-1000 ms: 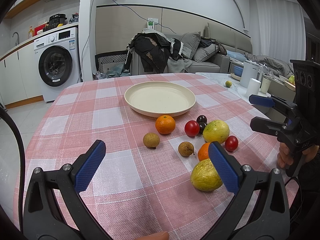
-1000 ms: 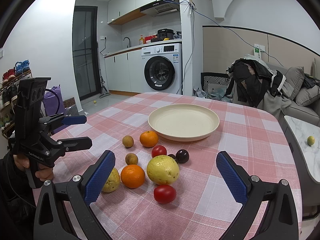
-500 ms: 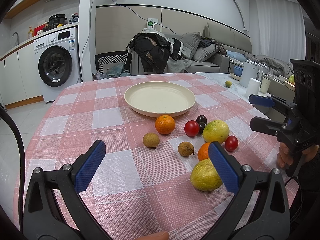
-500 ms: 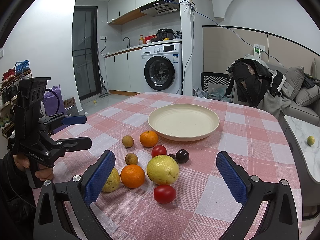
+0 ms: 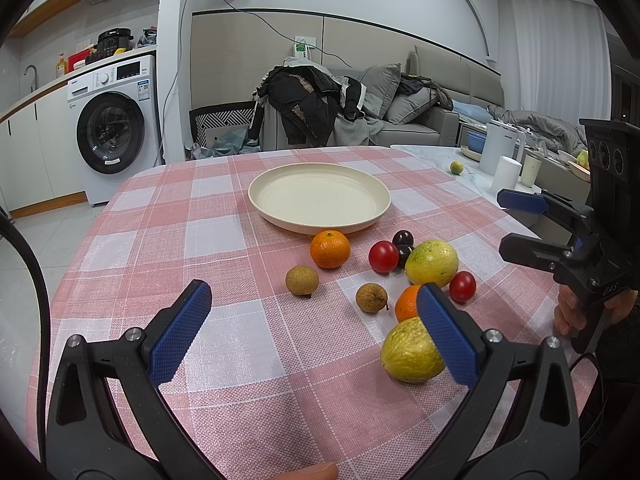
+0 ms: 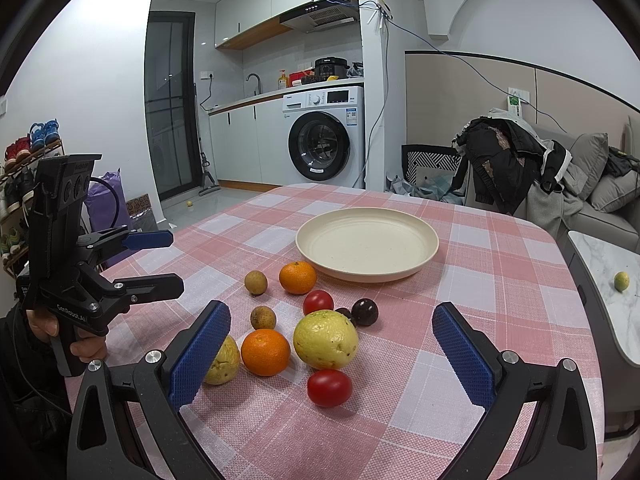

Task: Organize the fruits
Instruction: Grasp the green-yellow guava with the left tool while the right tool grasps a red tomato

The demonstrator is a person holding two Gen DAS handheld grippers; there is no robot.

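Note:
A cream plate (image 5: 319, 201) (image 6: 367, 243) sits empty on the pink checked tablecloth. In front of it lie several fruits: two oranges (image 5: 330, 249) (image 6: 265, 351), two yellow-green fruits (image 5: 431, 263) (image 6: 325, 339), two red tomatoes (image 5: 383, 256) (image 6: 329, 387), two brown longans (image 5: 302, 279) (image 6: 263, 317) and two dark plums (image 5: 402, 237) (image 6: 364, 311). My left gripper (image 5: 316, 334) is open and empty, low over the cloth in front of the fruits; it also shows in the right wrist view (image 6: 154, 258). My right gripper (image 6: 331, 356) is open and empty around the near fruits; it also shows in the left wrist view (image 5: 516, 224).
A washing machine (image 5: 114, 128) and counter stand beyond the table. A chair with dark clothes (image 5: 308, 100) and a sofa are behind the table. A marble side table (image 5: 472, 168) holds a kettle, cups and a small green fruit (image 5: 456, 167).

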